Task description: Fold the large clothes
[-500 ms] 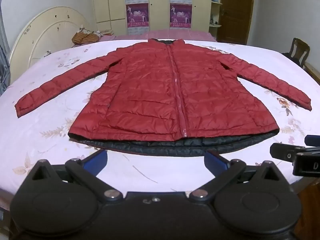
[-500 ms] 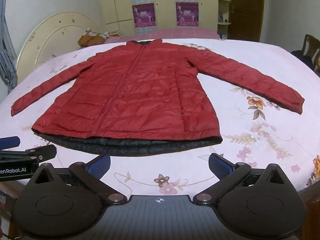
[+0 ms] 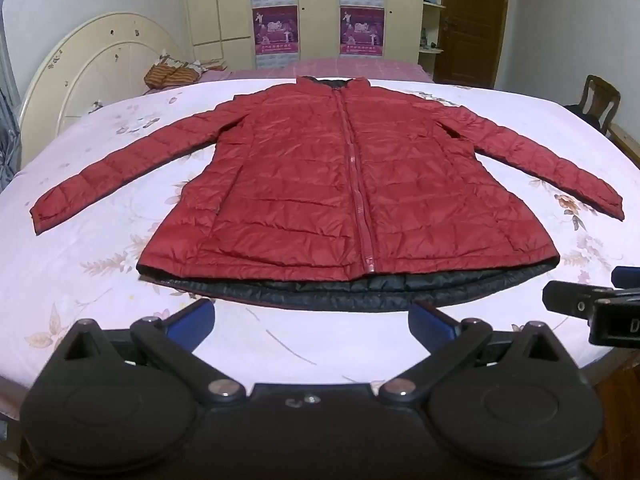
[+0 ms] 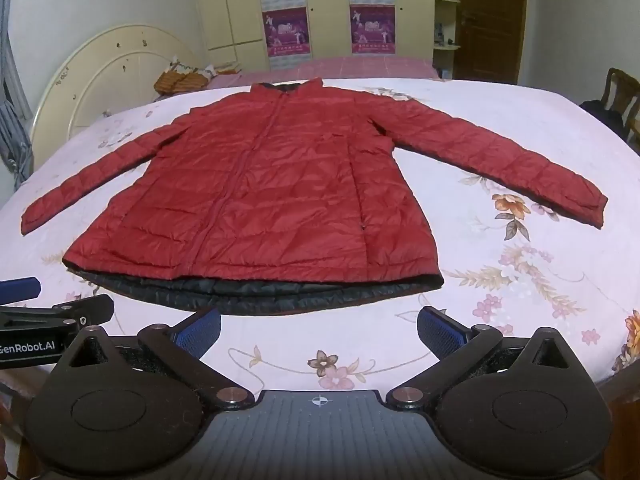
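Two tools, one in each of my hands, hover at the near edge of the bed, both spread wide with nothing between their blue pads. The left tool sits just short of the hem of the red jacket, roughly in line with its zipper; the right tool is beside it, facing the jacket's hem toward its right half. The jacket lies flat on its back on the pale floral sheet, zipped, collar toward the far side, both sleeves stretched out and angled down to either side. A band of dark lining shows below the red hem. In the left wrist view the right tool juts in at the right edge; in the right wrist view the left tool enters from the left. Behind the bed stand a cream headboard, yellow wardrobes with purple posters, and a wooden chair.
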The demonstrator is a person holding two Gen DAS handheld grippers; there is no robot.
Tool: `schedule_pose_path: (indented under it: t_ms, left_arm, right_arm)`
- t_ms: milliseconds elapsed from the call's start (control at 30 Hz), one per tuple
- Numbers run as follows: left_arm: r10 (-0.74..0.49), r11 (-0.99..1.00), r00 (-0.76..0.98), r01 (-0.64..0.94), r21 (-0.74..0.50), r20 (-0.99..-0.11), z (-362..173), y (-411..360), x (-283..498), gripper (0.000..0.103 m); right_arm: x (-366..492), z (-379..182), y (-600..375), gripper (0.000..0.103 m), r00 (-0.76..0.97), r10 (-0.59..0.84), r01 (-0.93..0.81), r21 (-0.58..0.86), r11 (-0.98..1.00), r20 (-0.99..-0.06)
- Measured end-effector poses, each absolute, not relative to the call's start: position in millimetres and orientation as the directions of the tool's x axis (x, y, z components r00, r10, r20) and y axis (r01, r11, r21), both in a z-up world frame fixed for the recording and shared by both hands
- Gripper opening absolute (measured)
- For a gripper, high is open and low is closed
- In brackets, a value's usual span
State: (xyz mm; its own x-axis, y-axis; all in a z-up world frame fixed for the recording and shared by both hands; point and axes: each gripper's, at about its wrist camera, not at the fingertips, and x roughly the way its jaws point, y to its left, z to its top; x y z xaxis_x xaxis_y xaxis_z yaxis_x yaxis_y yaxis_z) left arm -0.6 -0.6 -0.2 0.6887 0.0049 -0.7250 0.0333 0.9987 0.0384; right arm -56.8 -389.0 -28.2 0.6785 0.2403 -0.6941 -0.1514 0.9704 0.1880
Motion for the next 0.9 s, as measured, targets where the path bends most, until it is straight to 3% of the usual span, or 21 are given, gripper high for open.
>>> schedule_pose_path:
  t_ms: [900]
  left_arm:
    - [0.007,0.999,0.694,0.030,0.039,-0.720,0.8,3.0,-1.0,0.103]
  right_arm:
    - [-58.0,-20.3,-387.7,0.103,0.688,0.236,-0.152,0.182,0.972,-0.686]
